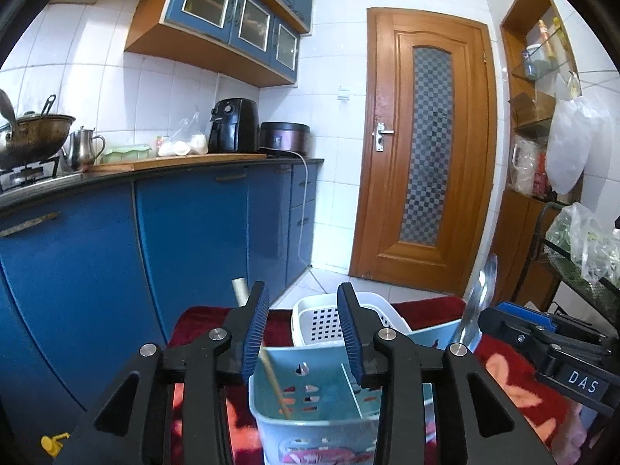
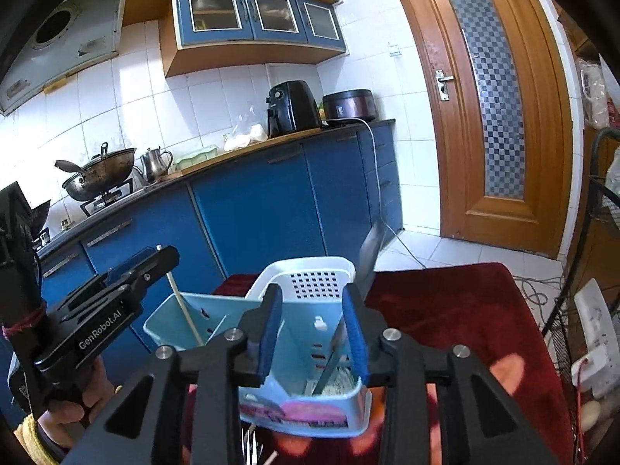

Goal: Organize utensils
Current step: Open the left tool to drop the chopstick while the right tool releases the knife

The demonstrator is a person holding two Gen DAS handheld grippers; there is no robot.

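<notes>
A light blue utensil holder (image 1: 310, 395) (image 2: 271, 348) with compartments stands on a red cloth. A wooden chopstick (image 1: 273, 381) (image 2: 184, 310) leans in its left compartment. A metal spoon (image 1: 478, 302) (image 2: 366, 267) stands in its right compartment, handle down. A white perforated basket (image 1: 325, 321) (image 2: 310, 277) sits just behind the holder. My left gripper (image 1: 304, 333) is open above the holder's left side and holds nothing. My right gripper (image 2: 314, 335) is open over the holder's right side, its fingers on either side of the spoon's handle.
The red patterned cloth (image 2: 457, 310) covers the table. Blue kitchen cabinets (image 1: 174, 232) and a countertop with a wok (image 2: 99, 174), kettle and air fryer run along the left. A wooden door (image 1: 422, 147) is behind. A wire rack (image 1: 581, 271) and power strip (image 2: 593, 333) are at right.
</notes>
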